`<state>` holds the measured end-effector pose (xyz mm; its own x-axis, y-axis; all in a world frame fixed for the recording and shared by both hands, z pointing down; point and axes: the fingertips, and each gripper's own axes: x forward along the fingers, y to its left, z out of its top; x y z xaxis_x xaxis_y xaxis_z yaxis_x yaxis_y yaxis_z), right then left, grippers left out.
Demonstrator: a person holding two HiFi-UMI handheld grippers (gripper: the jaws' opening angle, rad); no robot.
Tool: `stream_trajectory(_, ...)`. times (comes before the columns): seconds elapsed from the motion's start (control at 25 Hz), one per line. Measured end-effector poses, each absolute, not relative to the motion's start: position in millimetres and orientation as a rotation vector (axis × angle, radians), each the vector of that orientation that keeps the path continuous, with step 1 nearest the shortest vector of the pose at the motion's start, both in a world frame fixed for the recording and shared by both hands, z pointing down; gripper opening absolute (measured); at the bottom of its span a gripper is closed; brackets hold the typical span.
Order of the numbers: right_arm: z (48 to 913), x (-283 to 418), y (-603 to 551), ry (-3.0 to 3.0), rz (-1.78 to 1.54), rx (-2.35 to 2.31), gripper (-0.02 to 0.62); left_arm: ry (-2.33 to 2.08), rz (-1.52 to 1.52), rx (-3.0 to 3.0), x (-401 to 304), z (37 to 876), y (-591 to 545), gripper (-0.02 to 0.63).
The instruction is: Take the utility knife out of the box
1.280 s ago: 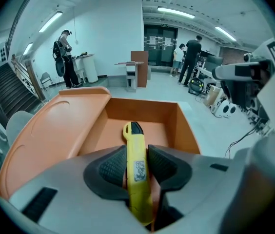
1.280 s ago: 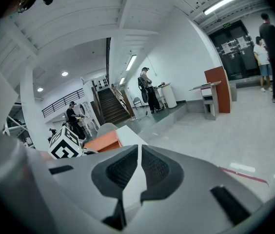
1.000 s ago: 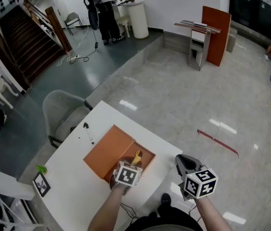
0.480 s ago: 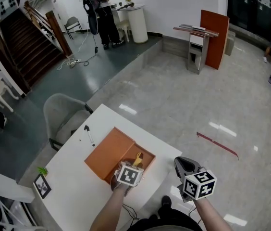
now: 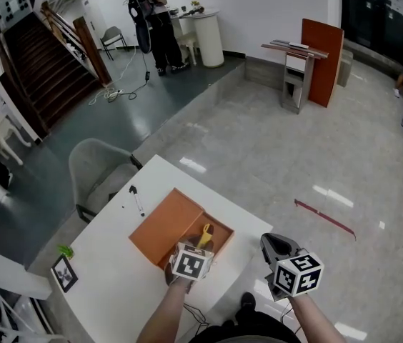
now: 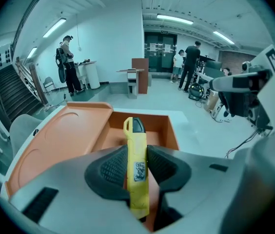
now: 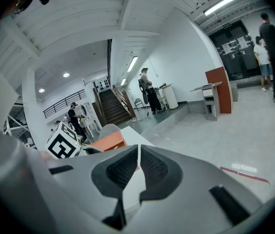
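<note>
**Left gripper holds a yellow utility knife over the open orange box**

Seen from the head view, a white table [image 5: 108, 291] carries an orange box [image 5: 219, 229]. Its hinged lid [image 5: 162, 226] lies flat and open at 9 o'clock of the compartment.

The left gripper [image 5: 200, 246] reaches in from 6 o'clock, angled steeply down over the compartment. In the left gripper view its jaws have just been closing, and both black ribbed pads [image 6: 112, 168] now press on the sides of the utility knife [image 6: 135, 143]. The knife stands nearly upright between them. Its yellow handle carries a small label, and its dark tip points toward 12 o'clock, above the box's far wall. Its lower end is hidden behind the jaws, so whether it touches the box floor cannot be told.

The right gripper [image 5: 276, 243] hovers at 3 o'clock of the left one, just past the table's edge and above the shiny floor. In the right gripper view its jaws are drawn almost together, with only a sliver of gap and nothing in it.

A pen [image 5: 137, 200] lies on the table at 11 o'clock of the box. A small framed picture [image 5: 63, 273] sits near the table's edge at 8 o'clock. A grey chair [image 5: 98, 170] stands beyond the table at 10 o'clock.
</note>
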<state>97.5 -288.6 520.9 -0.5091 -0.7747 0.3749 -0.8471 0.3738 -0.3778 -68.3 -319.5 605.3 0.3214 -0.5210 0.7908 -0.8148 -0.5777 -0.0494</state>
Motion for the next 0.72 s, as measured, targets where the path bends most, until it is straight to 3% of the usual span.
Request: stream_trajectory(0.72,495.6,72.4,-286.3,-2.558,0.675,1.406,0.005,-1.340,0.841,2.373,-61.2,523.2,-316.8,0.118)
